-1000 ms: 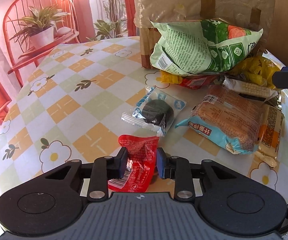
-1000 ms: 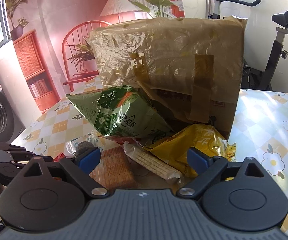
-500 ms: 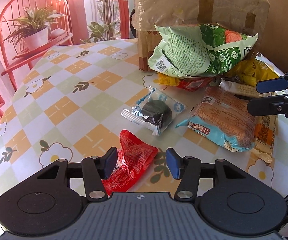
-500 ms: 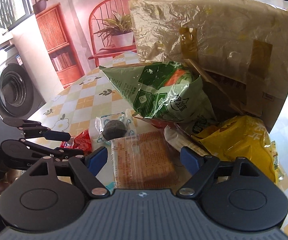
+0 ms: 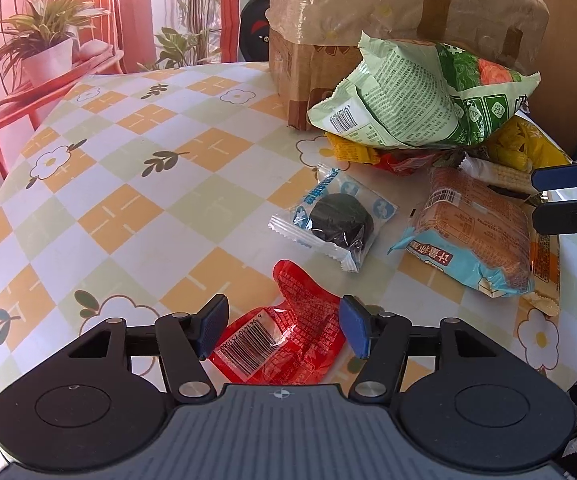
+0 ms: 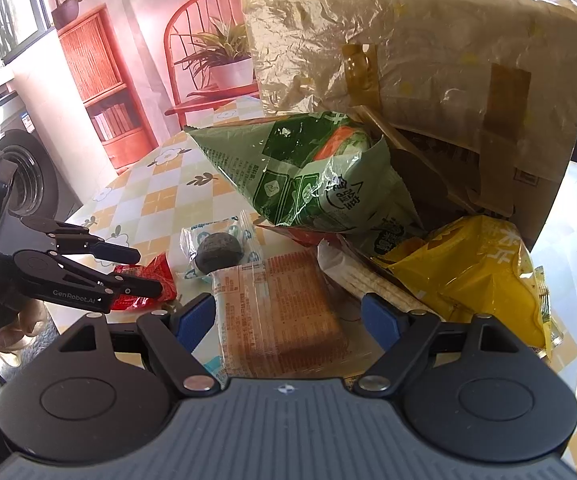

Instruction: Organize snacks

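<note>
Your left tool [image 5: 282, 326] has just been opening and has let go of the red snack pack [image 5: 284, 336], which lies on the worktop [image 5: 128, 184] between its jaws. Your right tool [image 6: 288, 318] is spread wide around the brown cracker pack [image 6: 276, 312], not squeezing. Next, I think, close it gently and lift.

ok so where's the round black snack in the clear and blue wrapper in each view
Left wrist view: the black snack lies right of centre on the table, beyond the red packet.
Right wrist view: it lies left of centre, below the green bag's tip.
Shared landmark: the green bag leaning on the cardboard box.
</note>
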The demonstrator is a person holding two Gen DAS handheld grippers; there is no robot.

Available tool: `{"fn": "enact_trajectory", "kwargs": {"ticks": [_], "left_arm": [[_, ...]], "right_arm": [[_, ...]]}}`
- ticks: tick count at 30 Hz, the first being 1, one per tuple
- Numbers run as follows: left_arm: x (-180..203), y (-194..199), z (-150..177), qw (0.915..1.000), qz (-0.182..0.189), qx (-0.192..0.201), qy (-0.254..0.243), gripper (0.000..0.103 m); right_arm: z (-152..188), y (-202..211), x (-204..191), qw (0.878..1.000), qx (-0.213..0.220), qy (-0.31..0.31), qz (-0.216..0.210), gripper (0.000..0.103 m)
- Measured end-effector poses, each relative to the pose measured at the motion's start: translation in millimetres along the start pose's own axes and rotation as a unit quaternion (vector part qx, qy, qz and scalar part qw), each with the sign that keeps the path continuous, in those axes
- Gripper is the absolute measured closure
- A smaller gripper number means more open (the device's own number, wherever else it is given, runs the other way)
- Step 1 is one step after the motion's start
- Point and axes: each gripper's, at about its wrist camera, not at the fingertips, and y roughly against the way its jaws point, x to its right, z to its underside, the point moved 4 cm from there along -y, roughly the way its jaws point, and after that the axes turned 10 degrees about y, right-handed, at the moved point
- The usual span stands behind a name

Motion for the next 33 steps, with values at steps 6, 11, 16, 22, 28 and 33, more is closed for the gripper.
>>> {"fn": "enact_trajectory", "kwargs": {"ticks": [6,11,16,22,28,33], "left_arm": [[10,-10,6,0.9995,-0.025,0.001,-0.020,0.028],[9,-18,-2,0.9984,-0.052,0.016,0.017,0.022],[-3,-15,-6,0.9964,-0.070,0.011,0.046,0.025],[-5,-1,4,0.9967,-0.060,0.008,0.053,0.025],[3,-5,7,0.9959,-0.085,0.018,0.025,0.022],[7,-1,7,0.9983,-0.051,0.015,0.024,0.052]], "right_arm": [[-3,-3,-3,1.000,0.003,0.004,-0.003,0.020],[-2,-3,-1,1.000,0.003,-0.002,-0.001,0.020],[1,0,0,1.000,0.006,-0.002,0.001,0.020],[3,0,2,1.000,0.010,-0.010,-0.005,0.020],[2,-2,-1,1.000,0.009,-0.007,-0.012,0.020],[5,1,1,1.000,0.009,-0.009,-0.007,0.020]]}}
